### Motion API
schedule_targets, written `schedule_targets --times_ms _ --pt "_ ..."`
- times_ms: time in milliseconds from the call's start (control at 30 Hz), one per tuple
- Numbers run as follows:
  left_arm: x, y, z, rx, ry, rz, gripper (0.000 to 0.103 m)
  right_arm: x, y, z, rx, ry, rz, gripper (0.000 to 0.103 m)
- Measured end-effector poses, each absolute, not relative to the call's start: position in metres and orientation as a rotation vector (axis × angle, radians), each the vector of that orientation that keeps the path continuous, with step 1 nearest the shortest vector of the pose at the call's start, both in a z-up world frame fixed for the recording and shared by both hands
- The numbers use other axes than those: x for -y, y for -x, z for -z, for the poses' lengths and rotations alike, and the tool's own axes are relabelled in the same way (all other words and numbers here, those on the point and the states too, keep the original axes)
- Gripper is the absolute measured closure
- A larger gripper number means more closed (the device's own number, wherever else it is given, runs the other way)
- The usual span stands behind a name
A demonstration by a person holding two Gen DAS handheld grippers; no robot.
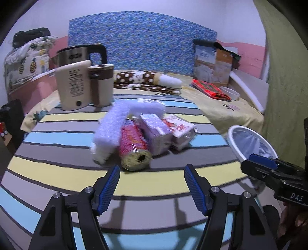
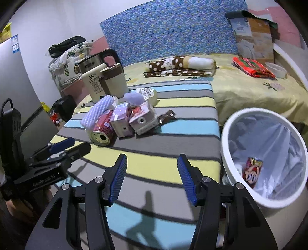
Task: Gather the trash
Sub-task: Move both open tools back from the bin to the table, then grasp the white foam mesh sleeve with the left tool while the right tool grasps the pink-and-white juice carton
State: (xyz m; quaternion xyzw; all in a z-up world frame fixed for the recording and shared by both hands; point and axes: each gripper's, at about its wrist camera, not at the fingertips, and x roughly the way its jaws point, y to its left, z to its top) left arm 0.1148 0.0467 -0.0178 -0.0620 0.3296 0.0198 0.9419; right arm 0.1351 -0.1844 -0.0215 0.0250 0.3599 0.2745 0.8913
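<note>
Barely started, by the look of it. Over on the left, above the striped blanket [image 1: 57, 138]: left gripper [image 1: 151, 171], fingers spread wide, nothing inside. Ahead of it, a heap of trash waiting to be picked up: white foam sheet [image 1: 109, 132], then pink can [image 1: 132, 148] lying on its side and touching the foam, purple carton [image 1: 156, 134] squeezed against the can, red and white carton [image 1: 182, 132] next, and a dark wrapper [image 2: 166, 115] just beside that. Further right, right gripper [image 2: 152, 159], also spread wide and empty. Far right, off the blanket's edge, white bin [image 2: 227, 146] with a clear bag and just one small cartoon carton [image 2: 253, 170] inside. So: one bit binned, probably five left.

Under it all, a bed with a yellow sheet [image 2: 240, 90]. At the back, from the left: pineapple-print bundle [image 1: 25, 63], steel kettle [image 1: 77, 54], cream bottle [image 1: 74, 86], brown and cream mug [image 1: 101, 84], spotted rolled cloth [image 1: 138, 78], red bag [image 1: 209, 89], tall cardboard box [image 1: 211, 65]. Behind those, a blue patterned board [image 1: 142, 40] against a pale wall [image 1: 57, 17].
</note>
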Motion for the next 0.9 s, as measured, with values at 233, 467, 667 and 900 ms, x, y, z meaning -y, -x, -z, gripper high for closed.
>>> schedule_targets --times_ms 233,467,667,900 --pt "-0.078 -0.134 0.013 -0.644 0.108 -0.132 0.034 0.167 -0.152 0.021 -0.744 -0.010 -0.585 0.047" --pt "-0.101 -0.161 0.020 -0.652 0.122 -0.154 0.034 0.153 -0.167 0.021 -0.731 0.044 -0.586 0.047" --pt "-0.106 -0.175 0.033 -0.684 0.140 -0.128 0.034 0.135 -0.181 0.030 -0.734 0.129 -0.596 0.037" --pt "-0.105 -0.181 0.038 -0.701 0.131 -0.118 0.065 0.121 -0.192 0.042 -0.754 0.204 -0.587 0.037"
